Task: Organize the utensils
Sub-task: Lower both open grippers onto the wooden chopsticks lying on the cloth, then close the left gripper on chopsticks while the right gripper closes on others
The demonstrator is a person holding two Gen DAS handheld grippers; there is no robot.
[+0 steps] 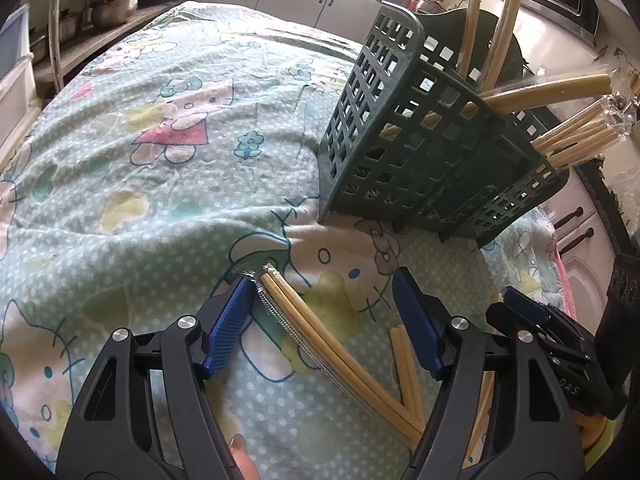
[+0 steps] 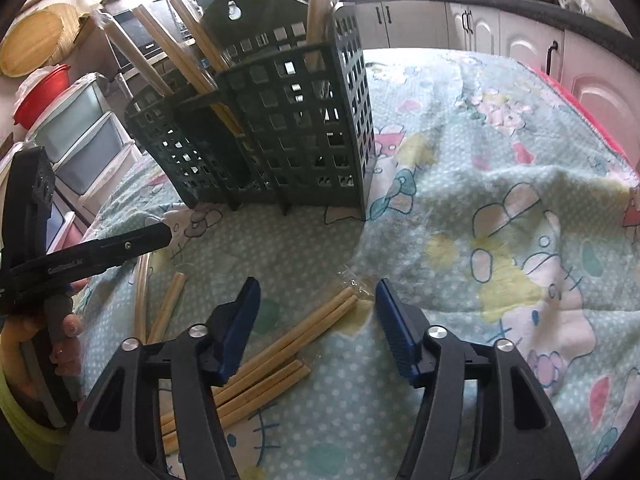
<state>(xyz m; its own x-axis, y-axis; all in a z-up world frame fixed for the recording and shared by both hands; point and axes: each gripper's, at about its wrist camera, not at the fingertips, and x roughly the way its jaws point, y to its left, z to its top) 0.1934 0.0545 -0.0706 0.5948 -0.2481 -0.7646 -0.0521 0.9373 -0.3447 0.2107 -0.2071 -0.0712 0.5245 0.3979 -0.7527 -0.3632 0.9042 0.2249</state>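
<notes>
One green utensil rack (image 2: 280, 120) — three chopstick pairs (image 2: 288, 334) loose on one cloth (image 2: 500, 160).

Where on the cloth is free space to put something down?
Free: the wide printed cloth left of the dark green plastic lattice basket in the left view. Crowded: the near patch under the basket, with wrapped wooden chopstick pairs and both open claws, left, right.
</notes>
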